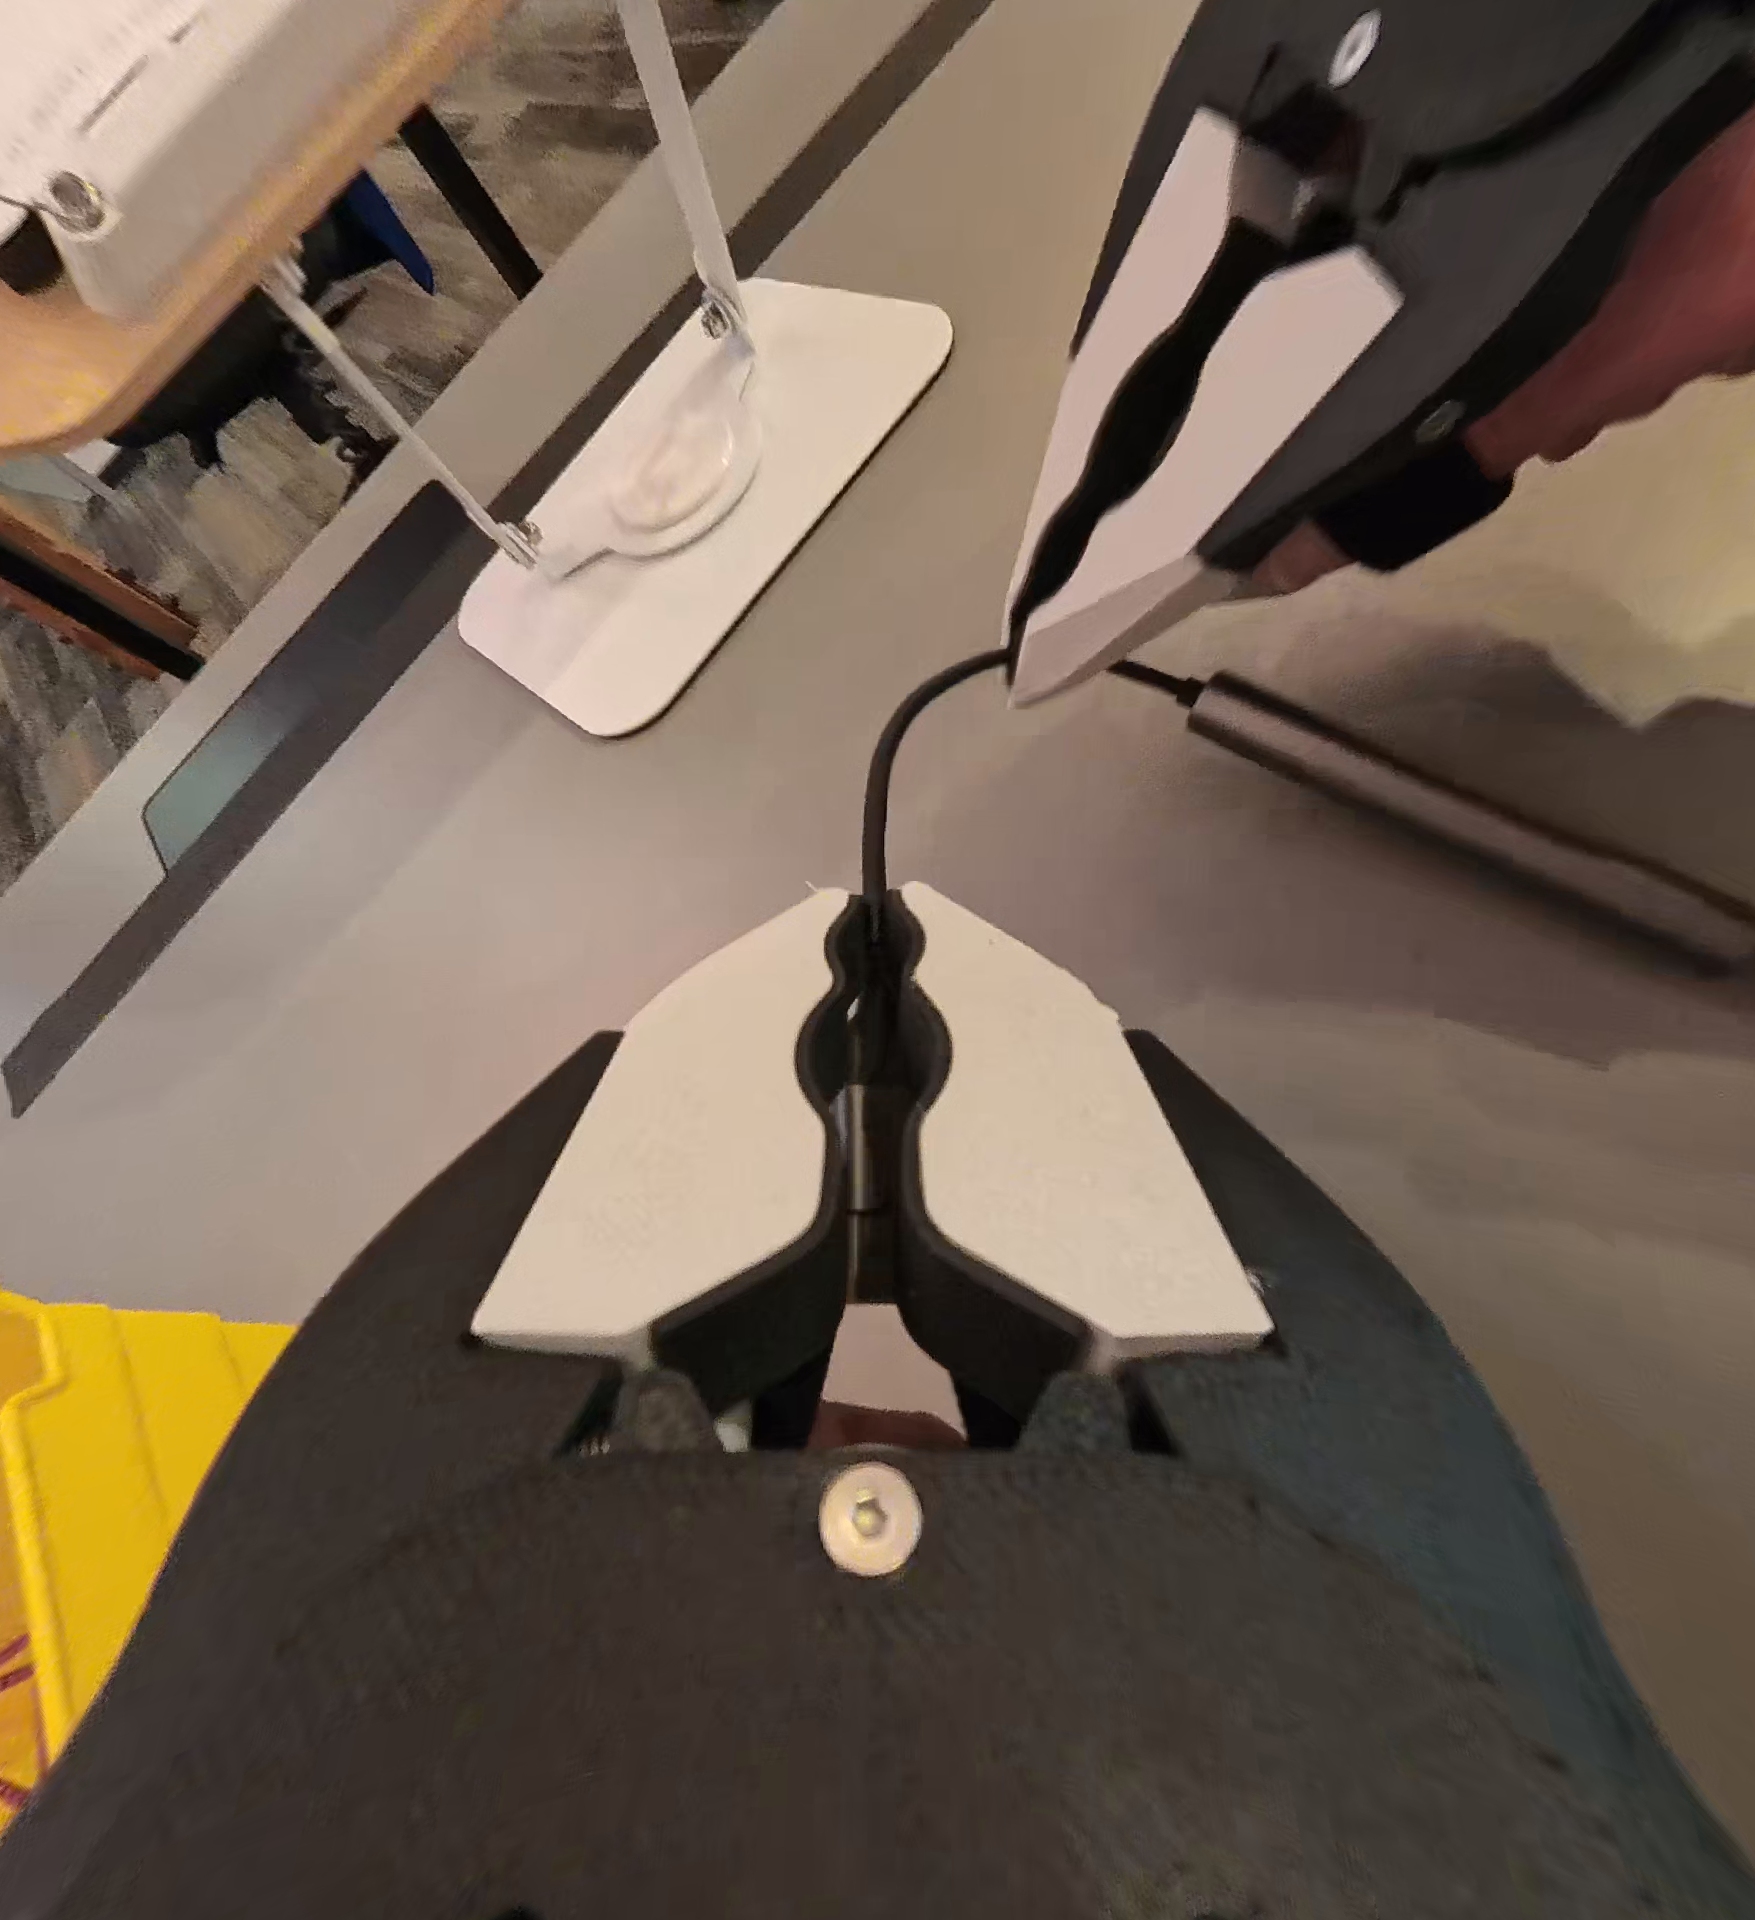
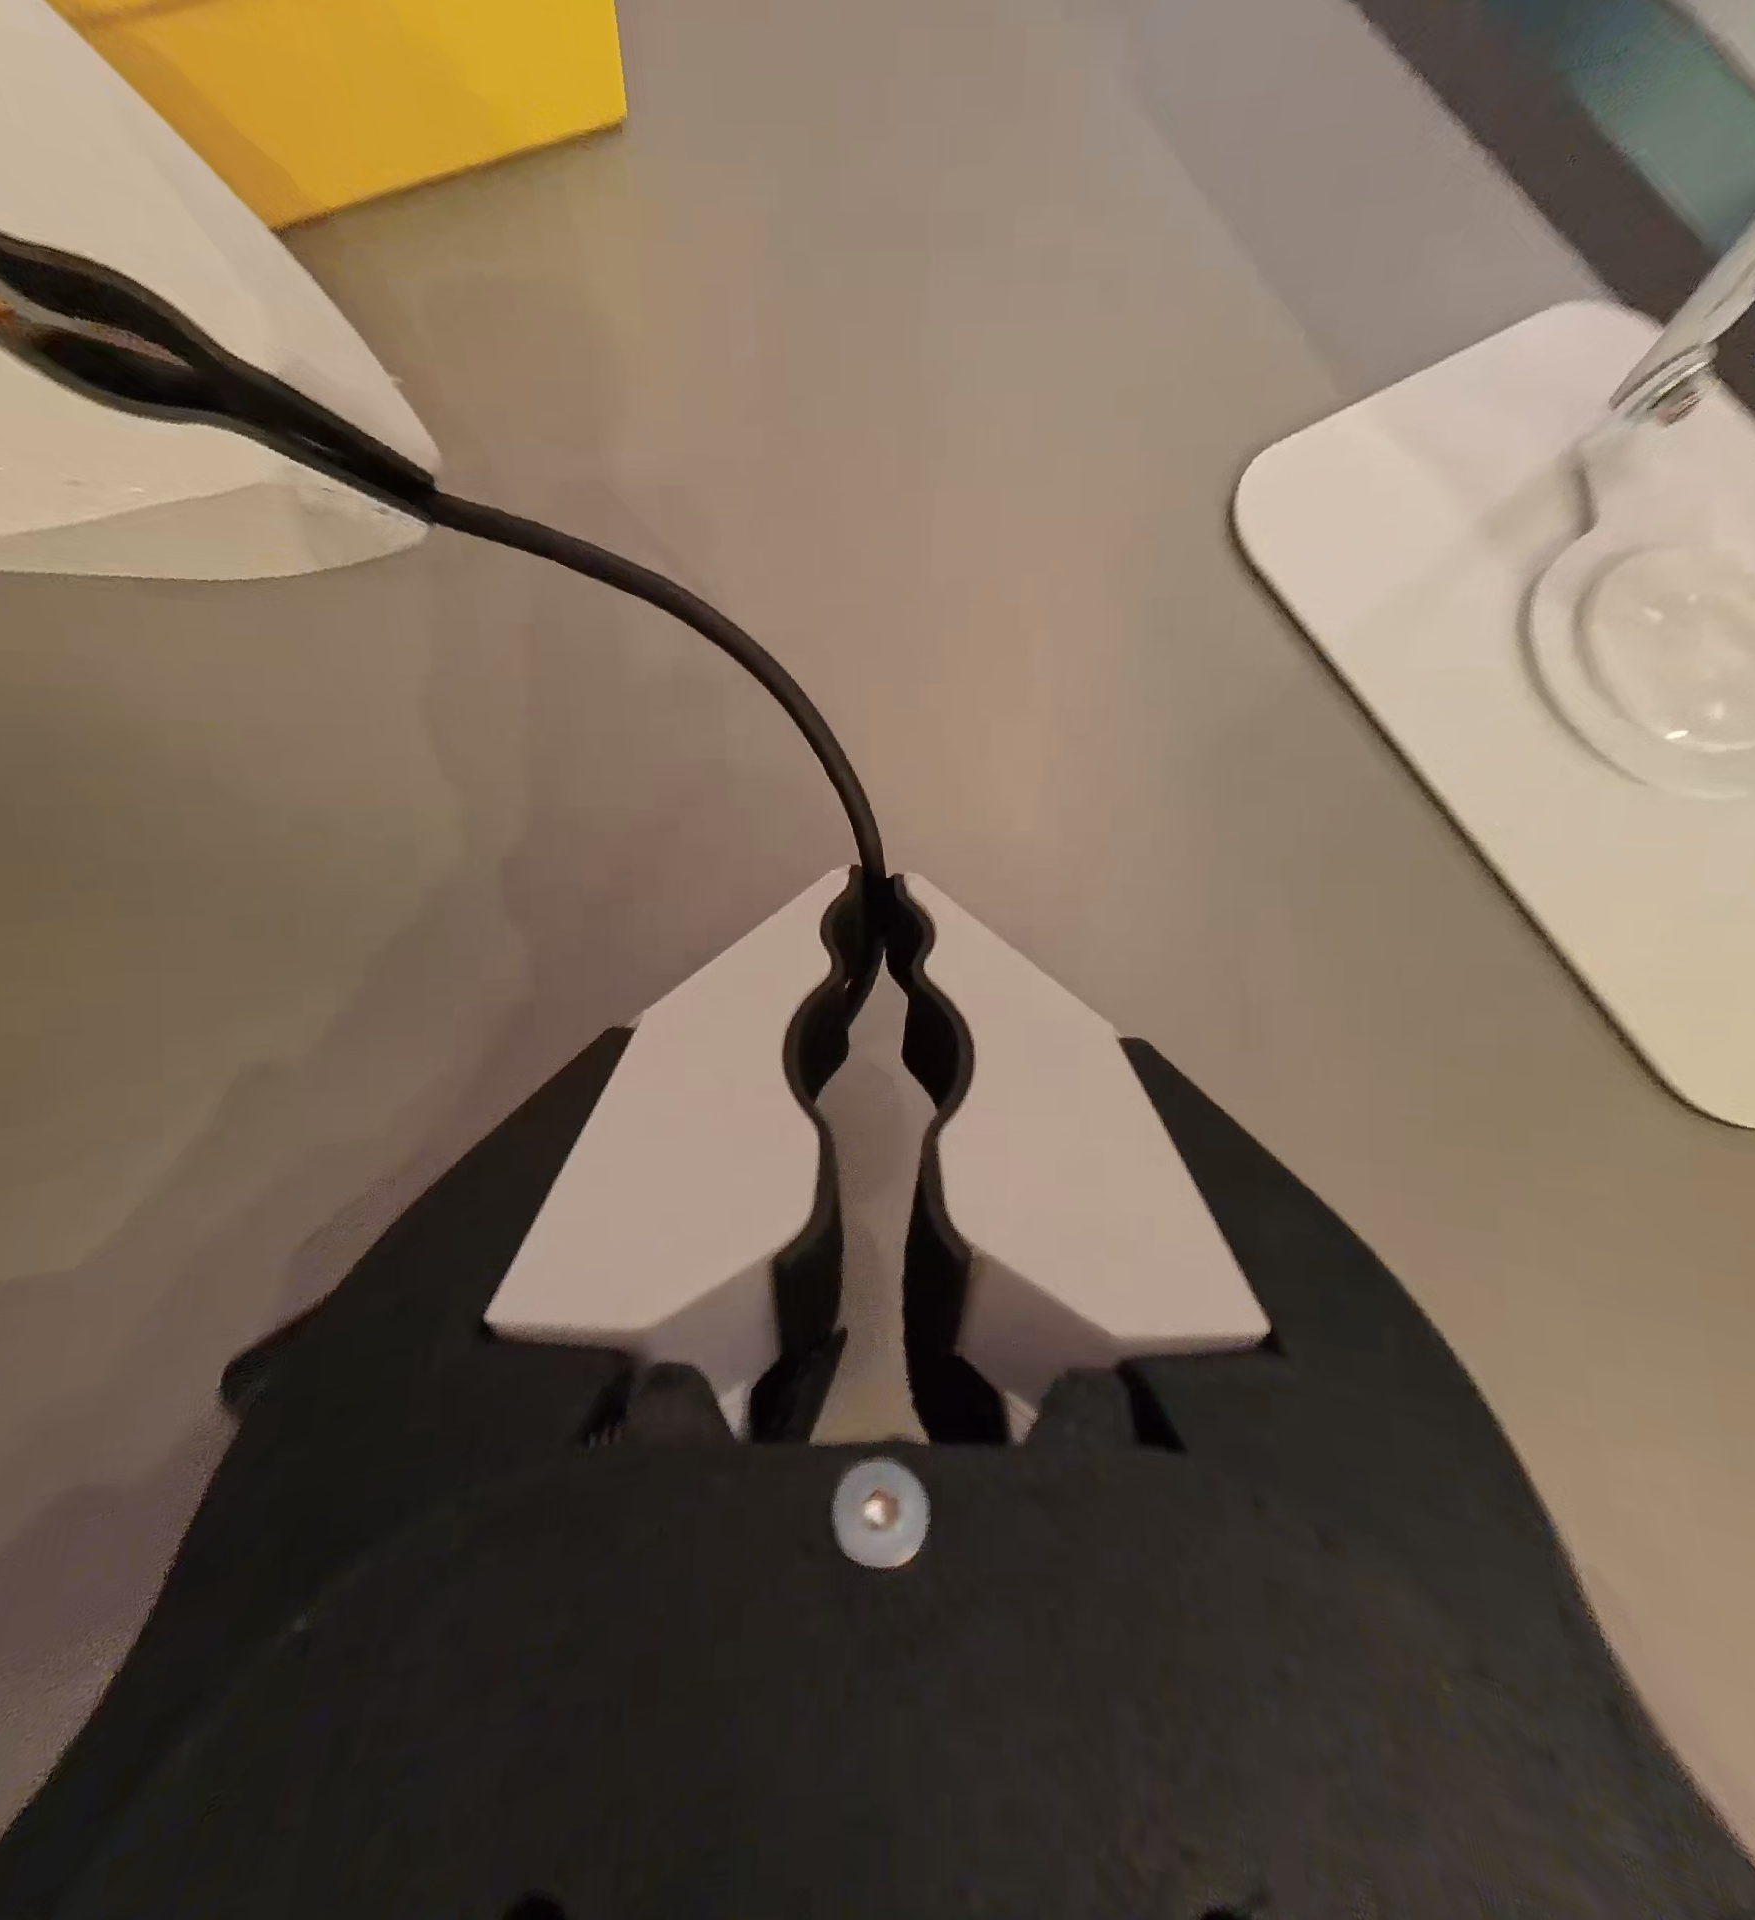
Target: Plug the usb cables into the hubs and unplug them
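A thin black rubber-sheathed cable (image 1: pixel 883 790) is pinched by left gripper (image 1: pixel 878 914) and right gripper (image 2: pixel 878 883); slack should be kept while aligning.

My left gripper (image 1: pixel 875 904) has a black textured body, white wedge-shaped fingers (image 1: pixel 707 1143) with wavy black inner pads, and a silver hex screw (image 1: pixel 870 1522) at its centre. My right gripper (image 2: pixel 878 883) looks the same. A black fingerless glove (image 1: pixel 1413 514) covers the hand (image 1: pixel 1683 270).
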A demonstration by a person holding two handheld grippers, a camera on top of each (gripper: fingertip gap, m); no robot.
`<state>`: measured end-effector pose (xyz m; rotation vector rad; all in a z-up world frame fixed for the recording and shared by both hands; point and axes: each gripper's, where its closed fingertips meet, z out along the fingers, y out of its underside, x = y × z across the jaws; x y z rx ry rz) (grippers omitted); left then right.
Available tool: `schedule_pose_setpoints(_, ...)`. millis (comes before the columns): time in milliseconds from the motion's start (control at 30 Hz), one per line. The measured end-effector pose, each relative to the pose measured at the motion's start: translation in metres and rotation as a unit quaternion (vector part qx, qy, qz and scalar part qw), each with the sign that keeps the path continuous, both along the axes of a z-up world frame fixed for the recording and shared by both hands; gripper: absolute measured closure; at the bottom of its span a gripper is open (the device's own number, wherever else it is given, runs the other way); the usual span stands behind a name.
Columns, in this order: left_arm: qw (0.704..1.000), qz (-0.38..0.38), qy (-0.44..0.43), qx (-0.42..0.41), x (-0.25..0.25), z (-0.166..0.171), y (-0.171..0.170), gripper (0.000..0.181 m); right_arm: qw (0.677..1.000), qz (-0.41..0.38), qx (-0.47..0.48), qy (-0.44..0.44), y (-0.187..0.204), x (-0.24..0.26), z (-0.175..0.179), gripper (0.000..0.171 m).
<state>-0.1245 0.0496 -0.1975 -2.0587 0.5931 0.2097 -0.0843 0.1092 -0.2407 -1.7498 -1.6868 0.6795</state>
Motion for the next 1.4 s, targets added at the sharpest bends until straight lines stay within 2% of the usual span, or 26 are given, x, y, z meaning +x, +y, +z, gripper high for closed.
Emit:
schedule_pose_setpoints(33,1.0,-0.006,-0.006,-0.002,0.002,0.004,-0.002,0.178,1.0,-0.001,0.006,0.005,0.0,0.005,0.011,0.171)
schedule_pose_setpoints(67,1.0,-0.015,-0.02,-0.018,0.006,0.006,-0.004,0.165,1.0,-0.007,0.012,0.009,0.002,0.012,0.024,0.17)
schedule_pose_setpoints(100,0.999,-0.018,-0.029,-0.038,0.009,0.009,-0.007,0.14,0.999,-0.018,0.019,0.019,0.006,0.021,0.04,0.17)
schedule_pose_setpoints(133,0.998,-0.02,-0.032,-0.044,0.01,0.014,-0.008,0.122,0.999,-0.031,0.026,0.034,0.01,0.031,0.059,0.17)
schedule_pose_setpoints(200,0.998,-0.032,-0.034,-0.037,0.014,0.025,-0.012,0.121,0.994,-0.068,0.05,0.063,0.023,0.06,0.1,0.17)
schedule_pose_setpoints(367,0.997,-0.043,-0.02,-0.056,0.021,0.008,-0.016,0.127,0.962,-0.212,0.123,0.12,0.088,0.171,0.195,0.17)
schedule_pose_setpoints(433,0.995,-0.055,-0.017,-0.075,0.025,-0.004,-0.019,0.13,0.948,-0.258,0.118,0.143,0.111,0.22,0.217,0.171)
schedule_pose_setpoints(500,0.995,-0.059,-0.016,-0.082,0.028,-0.011,-0.021,0.133,0.931,-0.311,0.119,0.15,0.134,0.269,0.224,0.171)
schedule_pose_setpoints(600,0.993,-0.068,-0.018,-0.091,0.032,-0.019,-0.023,0.14,0.91,-0.373,0.094,0.156,0.163,0.324,0.206,0.171)
schedule_pose_setpoints(767,0.992,-0.074,0.01,-0.098,0.035,-0.027,-0.025,0.142,0.894,-0.426,0.011,0.14,0.184,0.361,0.129,0.171)
schedule_pose_setpoints(900,0.991,-0.073,0.011,-0.11,0.035,-0.035,-0.027,0.142,0.891,-0.45,0.054,0.031,0.187,0.384,0.078,0.171)
schedule_pose_setpoints(1067,0.991,-0.069,0.013,-0.115,0.035,-0.039,-0.027,0.14,0.884,-0.421,0.125,-0.157,0.188,0.413,0.052,0.169)
schedule_pose_setpoints(1267,0.99,-0.069,0.023,-0.124,0.036,-0.039,-0.033,0.136,0.86,-0.341,0.068,-0.373,0.175,0.437,-0.003,0.164)
schedule_pose_setpoints(1400,0.99,-0.061,0.025,-0.128,0.031,-0.036,-0.042,0.132,0.854,-0.33,0.08,-0.395,0.179,0.438,0.01,0.146)
